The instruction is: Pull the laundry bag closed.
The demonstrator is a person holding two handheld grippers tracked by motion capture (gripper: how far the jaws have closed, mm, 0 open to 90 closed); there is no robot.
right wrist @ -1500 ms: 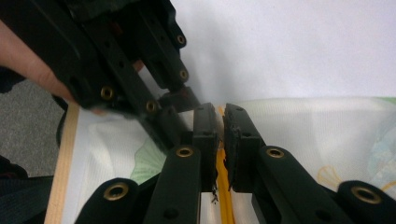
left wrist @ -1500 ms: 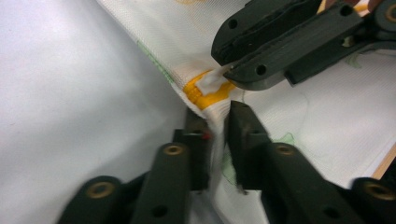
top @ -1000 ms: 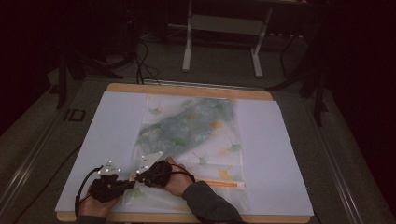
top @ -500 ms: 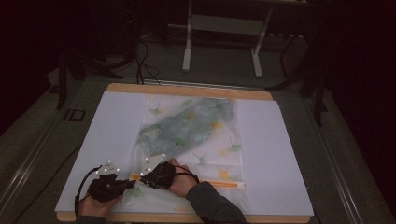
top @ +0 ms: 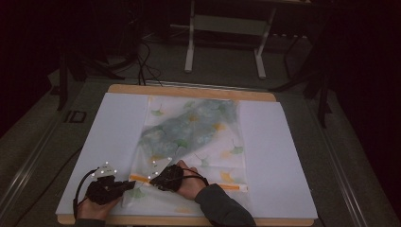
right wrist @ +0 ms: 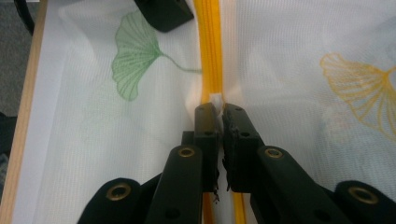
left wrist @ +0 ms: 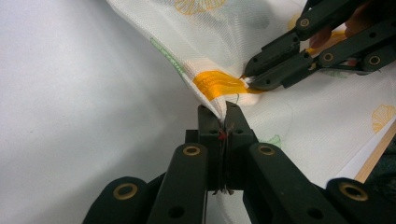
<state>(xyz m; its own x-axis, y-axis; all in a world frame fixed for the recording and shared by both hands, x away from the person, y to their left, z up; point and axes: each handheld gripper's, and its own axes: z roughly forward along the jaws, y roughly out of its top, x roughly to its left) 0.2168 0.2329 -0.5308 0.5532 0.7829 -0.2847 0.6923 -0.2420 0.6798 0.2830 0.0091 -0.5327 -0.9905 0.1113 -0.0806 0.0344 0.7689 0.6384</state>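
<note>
Mesh bag (top: 194, 137): white, printed with green and yellow ginkgo leaves; greenish contents show through. Zipper (right wrist: 212, 51): orange-yellow. Tools (left wrist: 224, 122): black, brass rivets. Counter (top: 118, 123): white, wood edge.

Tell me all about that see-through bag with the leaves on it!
The mesh bag is thin white netting printed with green and yellow ginkgo leaves, with an orange zipper near its front edge. It lies flat on a white sheet. The left hand-held gripper pinches its corner; the right hand-held gripper pinches the white zipper pull.

Lab or studio bay: dark room surrounding a lit table (top: 283, 142), metal stand (top: 226, 28), cables (top: 144, 59) trailing on floor.
</note>
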